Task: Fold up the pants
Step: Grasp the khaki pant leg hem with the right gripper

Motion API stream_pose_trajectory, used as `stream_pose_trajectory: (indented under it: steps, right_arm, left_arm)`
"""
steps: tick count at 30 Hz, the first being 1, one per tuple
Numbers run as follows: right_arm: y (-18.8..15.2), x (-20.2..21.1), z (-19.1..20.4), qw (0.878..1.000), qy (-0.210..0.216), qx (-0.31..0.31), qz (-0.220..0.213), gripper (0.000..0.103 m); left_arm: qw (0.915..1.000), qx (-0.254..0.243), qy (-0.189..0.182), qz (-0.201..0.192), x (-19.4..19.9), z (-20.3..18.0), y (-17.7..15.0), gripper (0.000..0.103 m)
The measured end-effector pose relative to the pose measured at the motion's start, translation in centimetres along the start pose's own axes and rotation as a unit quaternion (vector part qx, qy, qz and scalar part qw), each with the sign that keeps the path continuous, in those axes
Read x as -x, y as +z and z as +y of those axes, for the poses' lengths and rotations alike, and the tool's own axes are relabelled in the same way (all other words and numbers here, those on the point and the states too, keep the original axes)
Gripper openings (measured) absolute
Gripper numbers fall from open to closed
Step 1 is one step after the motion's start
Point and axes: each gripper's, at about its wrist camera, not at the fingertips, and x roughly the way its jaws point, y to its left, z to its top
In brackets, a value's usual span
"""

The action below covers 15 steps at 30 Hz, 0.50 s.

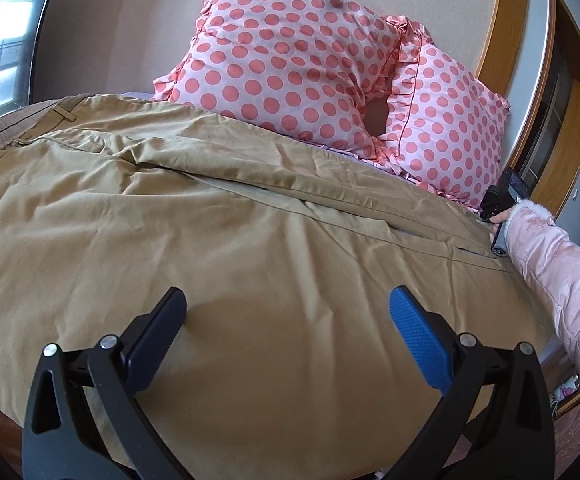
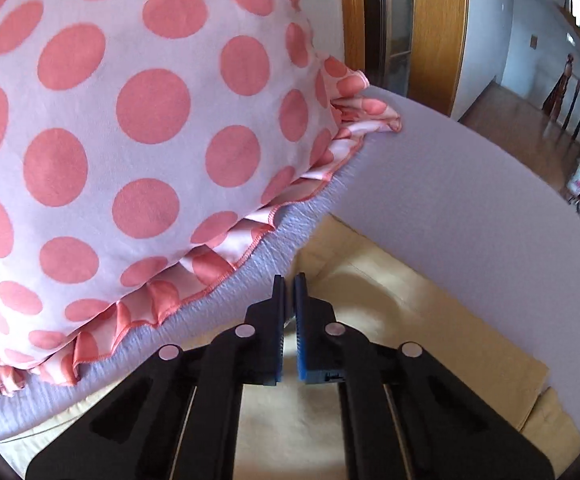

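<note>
Tan cotton fills the near half of the left wrist view — the pants (image 1: pixel 218 216) lie spread across the bed, rumpled, with the waistband and belt loops at the far left and the legs running off to the right. The left gripper (image 1: pixel 288 308) hangs over the near part of the cloth with its fingers wide apart and nothing between them; whether the tips touch the fabric cannot be told. Far to the right, at the leg ends, the right gripper (image 1: pixel 498 216) shows as a dark body held by a hand in a pink quilted sleeve (image 1: pixel 558 268).

From its own camera, the right gripper (image 2: pixel 289 280) has its blue-padded fingers drawn nearly together, only a narrow slit between them. Whether a layer of cloth sits in that slit is not clear. The pants (image 2: pixel 370 320) lie below and just beyond the tips, pale in the light, on a lilac sheet (image 2: pixel 430 184).

Beyond the trousers, two pink pillows with coral dots — the larger pillow (image 1: pixel 286 52) to the left, the smaller pillow (image 1: pixel 450 128) to its right — lean against the beige wall (image 1: pixel 130 20). A wooden door frame (image 1: pixel 510 40) stands at the far right.
</note>
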Motion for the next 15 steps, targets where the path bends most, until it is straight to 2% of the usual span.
stream_pose_trajectory:
  steps: [3,6,8,11,15]
  right_arm:
    - [-1.6,3.5,-3.7,0.995,0.093,-0.033,-0.018,0.004]
    - [-4.7,9.4,-7.8,0.981,0.178,-0.05,-0.053,0.004]
    - [-7.8,13.9,-10.5,0.971,0.219,-0.058,-0.069,0.004]
    - [-12.4,18.0,-14.0,0.968,0.237,-0.062,-0.064,0.004]
    - [-15.2,17.4,-16.8,0.968,0.236,-0.086,-0.001,0.004]
  left_arm:
    - [0.9999,0.011,0.002,-0.009,0.9,0.6,-0.2,0.101]
    - [0.9996,0.023,0.004,-0.017,1.7,1.2,-0.2,0.101]
    - [0.9993,0.028,0.003,-0.023,2.2,1.4,-0.2,0.101]
    - [0.9988,0.029,0.006,-0.039,2.8,1.3,0.3,0.101]
    - [0.9978,0.03,0.02,-0.055,2.9,1.2,1.8,0.101]
